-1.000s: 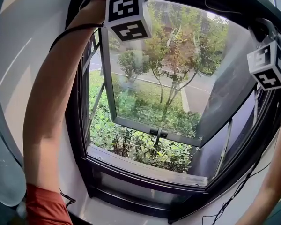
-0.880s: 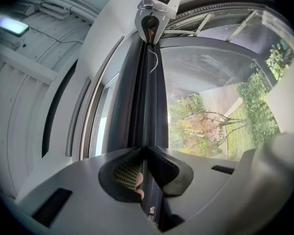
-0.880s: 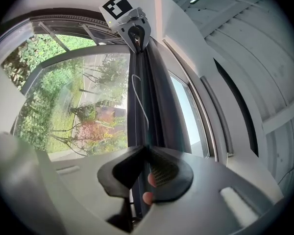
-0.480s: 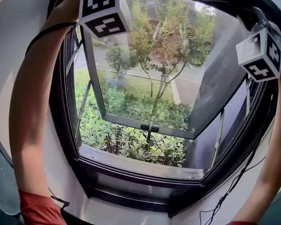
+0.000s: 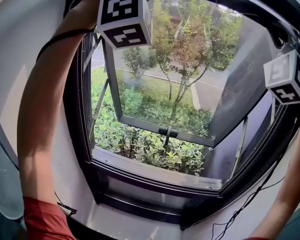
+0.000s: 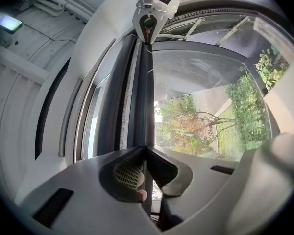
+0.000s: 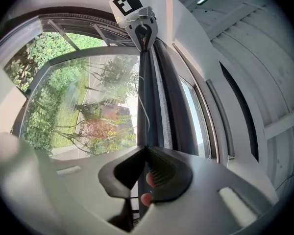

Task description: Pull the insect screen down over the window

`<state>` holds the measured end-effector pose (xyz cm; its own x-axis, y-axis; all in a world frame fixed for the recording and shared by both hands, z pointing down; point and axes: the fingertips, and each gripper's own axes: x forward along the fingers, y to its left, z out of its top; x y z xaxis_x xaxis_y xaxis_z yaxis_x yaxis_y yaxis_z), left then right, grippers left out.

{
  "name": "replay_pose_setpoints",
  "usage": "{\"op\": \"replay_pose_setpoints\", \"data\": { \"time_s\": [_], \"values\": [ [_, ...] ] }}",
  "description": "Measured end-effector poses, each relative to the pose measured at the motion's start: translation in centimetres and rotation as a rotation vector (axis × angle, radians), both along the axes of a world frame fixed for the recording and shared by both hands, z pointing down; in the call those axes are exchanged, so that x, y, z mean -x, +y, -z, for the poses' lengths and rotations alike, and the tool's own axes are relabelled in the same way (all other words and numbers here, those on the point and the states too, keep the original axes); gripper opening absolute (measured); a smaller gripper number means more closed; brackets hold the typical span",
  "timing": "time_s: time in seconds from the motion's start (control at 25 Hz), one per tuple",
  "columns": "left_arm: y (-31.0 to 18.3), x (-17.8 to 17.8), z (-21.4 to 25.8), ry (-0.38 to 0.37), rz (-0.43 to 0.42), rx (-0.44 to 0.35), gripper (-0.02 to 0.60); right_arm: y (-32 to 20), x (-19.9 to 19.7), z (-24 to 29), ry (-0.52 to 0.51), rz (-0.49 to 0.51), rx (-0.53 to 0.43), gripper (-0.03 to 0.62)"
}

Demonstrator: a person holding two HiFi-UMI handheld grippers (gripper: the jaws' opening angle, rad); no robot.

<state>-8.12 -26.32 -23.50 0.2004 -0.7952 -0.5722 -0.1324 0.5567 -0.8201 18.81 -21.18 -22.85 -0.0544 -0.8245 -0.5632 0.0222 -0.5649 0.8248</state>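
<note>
The left gripper (image 6: 144, 150) is clamped shut on the dark bar of the insect screen (image 6: 146, 92). The right gripper (image 7: 146, 150) is clamped on the same bar, further right. Each gripper shows at the far end of the other's view. Both are held high, with the bar up along the top of the black window frame (image 5: 76, 134). Beyond it, the glass sash (image 5: 140, 123) is swung outward over green shrubs (image 5: 150, 154), past the near sill (image 5: 155, 170).
</note>
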Motion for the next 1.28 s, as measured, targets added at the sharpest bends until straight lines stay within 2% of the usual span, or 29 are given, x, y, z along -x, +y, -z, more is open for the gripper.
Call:
{"op": "replay_pose_setpoints", "data": {
  "time_s": [0.56, 1.28],
  "values": [
    [0.1, 0.4, -5.4, -0.043, 0.001, 0.067, 0.026, -0.1, 0.0, -5.6, 0.002, 0.011, 0.062, 0.029],
    [0.5, 0.1, -12.8, -0.055, -0.020, 0.115, 0.026, 0.3, -0.4, -12.8, -0.014, 0.022, 0.092, 0.029]
  ]
}}
